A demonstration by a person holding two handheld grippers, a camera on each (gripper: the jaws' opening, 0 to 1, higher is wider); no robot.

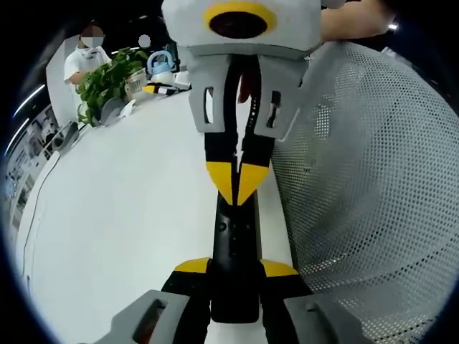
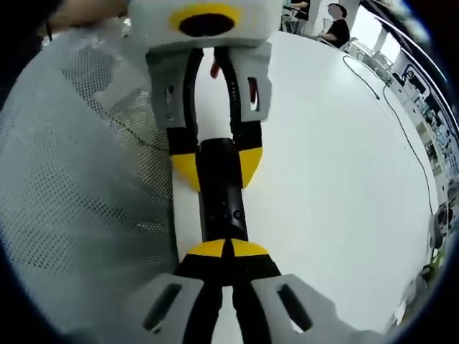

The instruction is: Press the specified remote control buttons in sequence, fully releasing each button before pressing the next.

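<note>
A black remote control (image 1: 234, 258) is lying on the white table (image 1: 129, 215), low in the centre of the left gripper view, with the left gripper (image 1: 234, 276) gripping its near end from both sides. The right gripper (image 1: 235, 188) is reaching in from the top of that view, its yellow tips closed together and resting on the remote's far end, seemingly on a button. A white mesh basket (image 1: 373, 179) is sitting just beside the remote, and a leafy plant (image 1: 107, 79) is standing at upper left.
</note>
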